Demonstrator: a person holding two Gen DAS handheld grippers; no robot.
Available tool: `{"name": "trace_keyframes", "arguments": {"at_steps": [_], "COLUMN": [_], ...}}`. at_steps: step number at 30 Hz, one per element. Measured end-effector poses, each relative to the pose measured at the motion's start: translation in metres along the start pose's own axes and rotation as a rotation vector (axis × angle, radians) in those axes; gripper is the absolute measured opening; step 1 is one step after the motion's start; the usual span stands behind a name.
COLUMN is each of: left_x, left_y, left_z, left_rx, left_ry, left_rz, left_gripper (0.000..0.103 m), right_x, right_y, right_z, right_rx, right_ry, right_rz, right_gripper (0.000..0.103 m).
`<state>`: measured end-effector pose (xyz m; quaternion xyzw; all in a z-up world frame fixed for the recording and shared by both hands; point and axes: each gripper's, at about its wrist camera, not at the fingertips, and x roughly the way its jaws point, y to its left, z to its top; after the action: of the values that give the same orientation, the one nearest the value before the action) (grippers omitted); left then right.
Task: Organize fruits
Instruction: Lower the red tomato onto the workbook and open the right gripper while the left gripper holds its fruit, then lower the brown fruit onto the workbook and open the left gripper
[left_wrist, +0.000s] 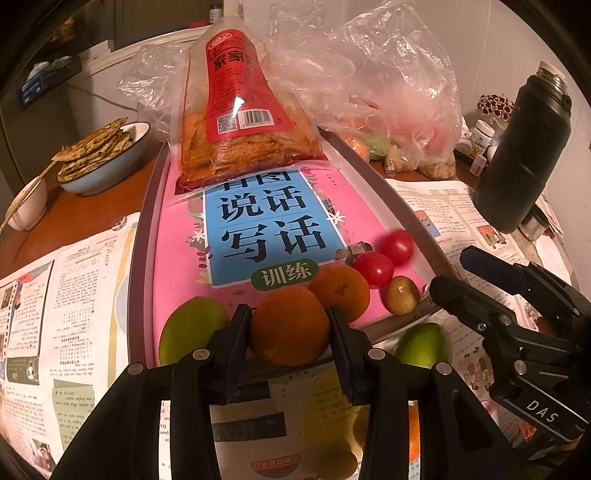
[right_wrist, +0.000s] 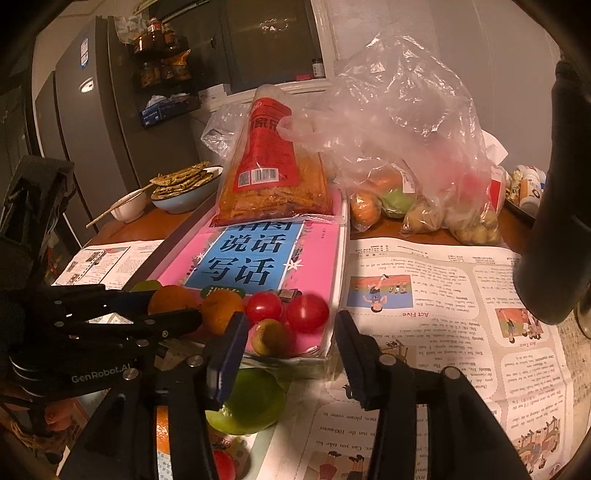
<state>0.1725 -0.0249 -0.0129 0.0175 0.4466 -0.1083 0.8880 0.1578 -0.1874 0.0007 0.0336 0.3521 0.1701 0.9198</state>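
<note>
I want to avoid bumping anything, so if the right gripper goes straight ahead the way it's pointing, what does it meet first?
Probably the red cherry tomato at the near edge of the pink book, which sits between the open right gripper's fingers, with a small greenish-brown fruit beside it. Depth is hard to judge through the fisheye.

R gripper open, nr tomatoes

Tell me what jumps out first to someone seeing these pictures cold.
The bright pink book dominates the middle, with a red snack packet lying on its far end. Fruit crowds its near edge: the left gripper has its jaws shut on an orange beside two cherry tomatoes.
</note>
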Motion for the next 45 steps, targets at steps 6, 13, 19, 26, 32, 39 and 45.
{"name": "trace_keyframes", "arguments": {"at_steps": [6,13,19,26,32,39,45], "left_x": [0.0,-0.001,-0.001,-0.002,-0.007,-0.016,-0.026], "left_y": [0.001,0.001,0.002,0.005,0.007,0.005,0.006], "left_z": [0.0,-0.001,0.0,0.0,0.0,0.002,0.003], "left_rx": [-0.005,-0.01,-0.016,-0.039,-0.051,-0.046,-0.062], "left_ry": [-0.002,-0.002,0.002,-0.001,-0.015,-0.041,-0.07], "left_rz": [-0.001,-0.002,-0.004,-0.027,-0.021,-0.023,-0.038], "left_gripper": [0.044,0.044,0.044,0.045,0.057,0.062,0.069], "right_x": [-0.003,-0.004,-0.008,-0.01,-0.013,-0.017,-0.019], "right_y": [-0.001,-0.002,-0.012,-0.013,-0.009,-0.011,-0.01], "right_z": [0.001,-0.001,-0.001,-0.002,-0.002,0.0,0.002], "right_rx": [0.011,0.018,0.046,0.049,0.044,0.047,0.049], "right_ry": [-0.007,-0.004,-0.013,-0.007,-0.012,-0.024,-0.02], "right_rz": [-0.005,-0.009,-0.019,-0.016,-0.014,-0.014,-0.022], "right_gripper": [0.055,0.062,0.062,0.062,0.063,0.064,0.068]}}
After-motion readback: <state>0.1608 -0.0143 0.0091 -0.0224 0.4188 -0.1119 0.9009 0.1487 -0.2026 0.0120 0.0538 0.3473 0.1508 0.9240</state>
